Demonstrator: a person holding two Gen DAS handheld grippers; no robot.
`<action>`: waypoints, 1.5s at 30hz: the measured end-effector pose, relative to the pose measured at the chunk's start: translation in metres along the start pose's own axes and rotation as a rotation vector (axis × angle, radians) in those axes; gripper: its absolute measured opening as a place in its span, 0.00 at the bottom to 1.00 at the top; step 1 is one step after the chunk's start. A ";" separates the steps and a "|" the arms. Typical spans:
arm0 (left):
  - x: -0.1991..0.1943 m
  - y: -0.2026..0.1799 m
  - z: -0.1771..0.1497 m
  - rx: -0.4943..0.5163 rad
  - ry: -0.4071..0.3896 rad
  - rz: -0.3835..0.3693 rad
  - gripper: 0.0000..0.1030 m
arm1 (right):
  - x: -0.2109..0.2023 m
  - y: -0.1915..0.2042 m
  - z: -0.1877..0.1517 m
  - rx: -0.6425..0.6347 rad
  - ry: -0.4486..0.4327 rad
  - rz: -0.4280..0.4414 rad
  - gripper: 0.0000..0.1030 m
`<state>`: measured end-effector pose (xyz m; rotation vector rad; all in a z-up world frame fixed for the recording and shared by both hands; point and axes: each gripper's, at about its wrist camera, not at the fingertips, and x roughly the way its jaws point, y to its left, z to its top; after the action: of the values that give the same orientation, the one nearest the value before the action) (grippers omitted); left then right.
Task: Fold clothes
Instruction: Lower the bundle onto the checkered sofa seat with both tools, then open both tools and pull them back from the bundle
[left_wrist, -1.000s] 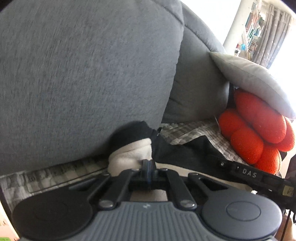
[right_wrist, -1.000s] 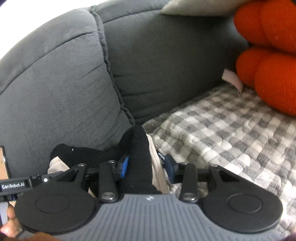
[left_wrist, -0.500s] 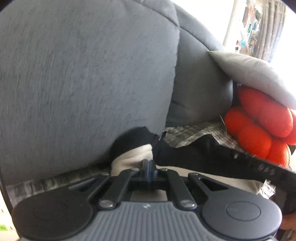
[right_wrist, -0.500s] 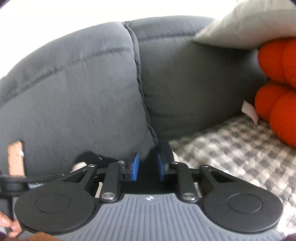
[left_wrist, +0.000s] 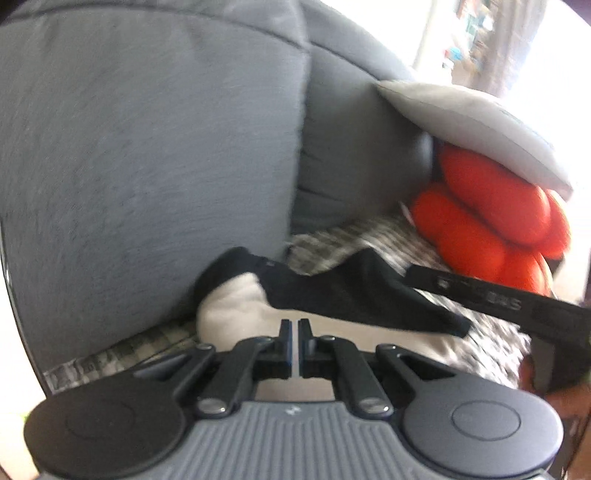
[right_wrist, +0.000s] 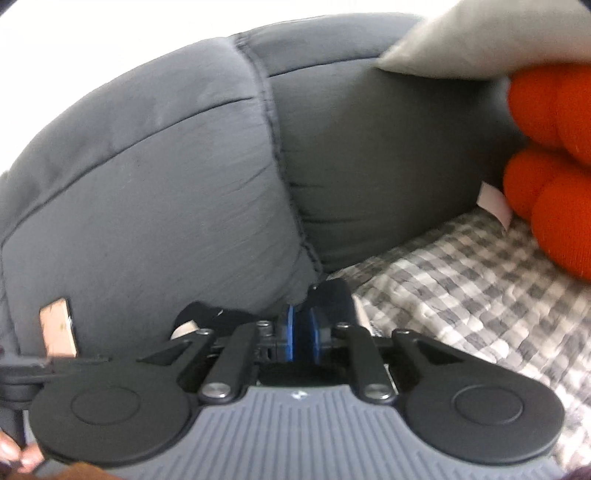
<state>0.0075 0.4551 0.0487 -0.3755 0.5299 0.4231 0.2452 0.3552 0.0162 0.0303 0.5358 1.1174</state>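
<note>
A cream and black garment (left_wrist: 332, 302) lies on the checked blanket (left_wrist: 332, 243) at the foot of the grey sofa back. My left gripper (left_wrist: 294, 328) sits low over its cream part with the jaws almost shut and a thin gap between them; whether they pinch cloth is unclear. My right gripper (right_wrist: 301, 314) is shut on a black fold of the garment (right_wrist: 330, 295), held up in front of the sofa back. More of the garment (right_wrist: 207, 314) shows left of it. The right gripper's body (left_wrist: 517, 302) crosses the left wrist view at right.
Grey sofa back cushions (right_wrist: 166, 192) rise close behind. An orange knotted cushion (left_wrist: 491, 229) and a light grey pillow (left_wrist: 469, 122) sit at the right end. The checked blanket (right_wrist: 461, 266) covers the seat. A hand (right_wrist: 14, 458) holds the left tool at lower left.
My right gripper has closed on the black fold and lifted it toward the sofa back. My left gripper has opened by a thin gap and the garment is stretched out flatter.
</note>
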 end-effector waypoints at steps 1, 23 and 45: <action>-0.001 -0.005 -0.001 0.027 0.014 -0.003 0.03 | -0.001 0.004 0.001 -0.005 0.017 -0.001 0.16; -0.024 -0.071 -0.019 0.201 -0.006 0.180 0.83 | -0.042 0.023 0.019 -0.006 0.109 -0.156 0.39; -0.127 -0.113 -0.023 -0.039 0.155 0.426 1.00 | -0.191 0.066 -0.013 0.021 0.161 -0.295 1.00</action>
<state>-0.0475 0.3130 0.1272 -0.3337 0.7574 0.8200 0.1218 0.2179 0.0990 -0.1181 0.6730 0.8298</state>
